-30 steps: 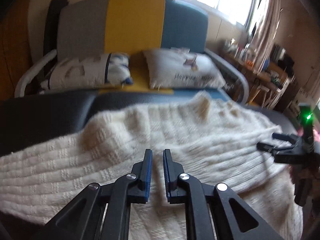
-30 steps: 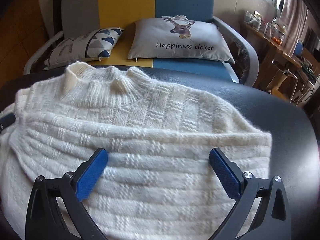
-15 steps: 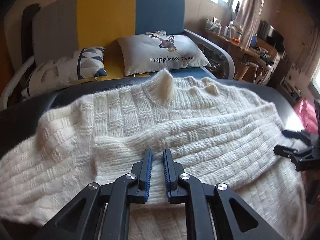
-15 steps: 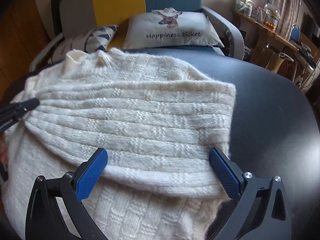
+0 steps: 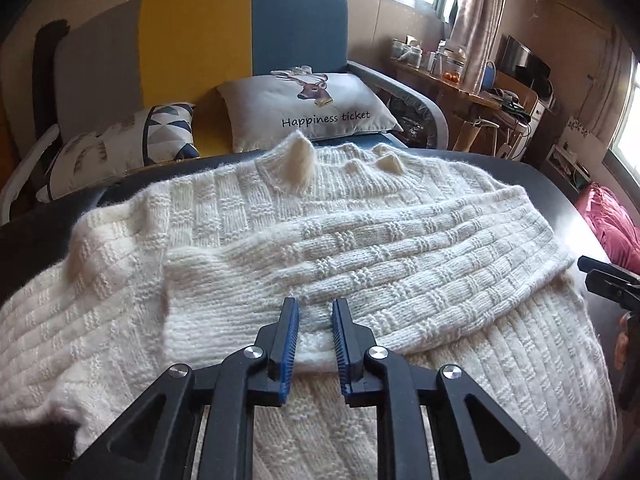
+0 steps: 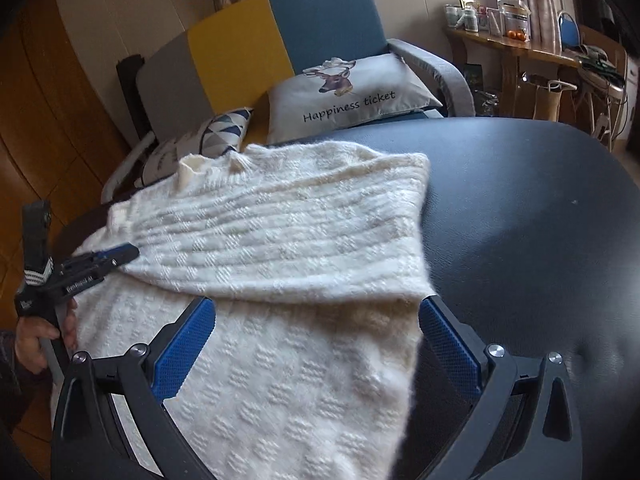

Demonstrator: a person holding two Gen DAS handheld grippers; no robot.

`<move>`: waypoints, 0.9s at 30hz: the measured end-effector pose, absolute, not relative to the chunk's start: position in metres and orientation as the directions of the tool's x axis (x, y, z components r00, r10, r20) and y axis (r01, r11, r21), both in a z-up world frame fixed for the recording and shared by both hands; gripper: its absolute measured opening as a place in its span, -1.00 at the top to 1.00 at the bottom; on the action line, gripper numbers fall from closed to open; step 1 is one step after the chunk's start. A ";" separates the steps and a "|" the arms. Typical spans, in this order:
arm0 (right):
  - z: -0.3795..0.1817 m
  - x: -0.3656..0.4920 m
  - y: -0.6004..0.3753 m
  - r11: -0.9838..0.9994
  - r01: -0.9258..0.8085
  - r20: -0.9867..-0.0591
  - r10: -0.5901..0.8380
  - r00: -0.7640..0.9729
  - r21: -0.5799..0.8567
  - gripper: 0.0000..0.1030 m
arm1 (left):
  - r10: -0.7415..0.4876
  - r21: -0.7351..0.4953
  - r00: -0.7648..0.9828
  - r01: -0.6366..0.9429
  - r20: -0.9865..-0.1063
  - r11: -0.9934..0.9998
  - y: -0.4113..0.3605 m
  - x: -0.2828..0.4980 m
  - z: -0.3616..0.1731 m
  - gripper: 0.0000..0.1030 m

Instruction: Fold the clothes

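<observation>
- Now the cream sweater [image 5: 248,240] lies flat on the dark surface [image 6: 540,200], one sleeve [image 5: 400,264] folded across its chest.
- Left tongs [image 5: 315,320], at the sleeve's cuff end, are narrow and opening, letting it go.
- Right tongs [image 6: 316,320] stand wide, empty, over the sweater's three-o'clock edge.
- Next, probably the other sleeve, at nine o'clock.

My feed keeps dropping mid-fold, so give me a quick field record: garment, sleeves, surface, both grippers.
garment: cream knit sweater, lying flat, collar toward the sofa
right sleeve: folded across the chest
left sleeve: not folded in, still out at the side
surface: dark table
left gripper: fingers opening, over the folded sleeve's cuff, not pressing it
right gripper: fingers wide open, nothing gripped
background: deer pillow on sofa
</observation>
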State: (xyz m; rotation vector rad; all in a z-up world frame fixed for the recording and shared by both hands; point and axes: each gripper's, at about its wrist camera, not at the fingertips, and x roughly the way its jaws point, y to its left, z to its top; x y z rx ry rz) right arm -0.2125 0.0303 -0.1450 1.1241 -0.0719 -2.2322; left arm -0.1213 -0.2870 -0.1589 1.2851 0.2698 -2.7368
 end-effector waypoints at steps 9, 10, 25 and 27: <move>-0.172 -0.229 0.029 -0.881 0.383 -0.783 -0.439 -0.440 0.279 -1.00 | -0.015 -0.130 -0.669 0.167 -0.743 -0.977 -0.285 -0.113 -0.153 0.65; -0.168 -0.225 0.029 -0.881 0.389 -0.779 -0.436 -0.451 0.268 -1.00 | -0.014 -0.138 -0.680 0.169 -0.733 -0.976 -0.286 -0.111 -0.150 0.65; -0.170 -0.236 -0.052 -0.830 0.557 -0.825 -0.343 -0.449 0.042 -1.00 | 0.064 -0.218 -0.696 0.135 -0.715 -0.967 -0.301 -0.122 -0.143 0.64; -0.159 -0.234 -0.055 -0.815 0.576 -0.794 -0.394 -0.462 0.069 -1.00 | 0.093 -0.236 -0.711 0.106 -0.697 -0.966 -0.300 -0.131 -0.136 0.64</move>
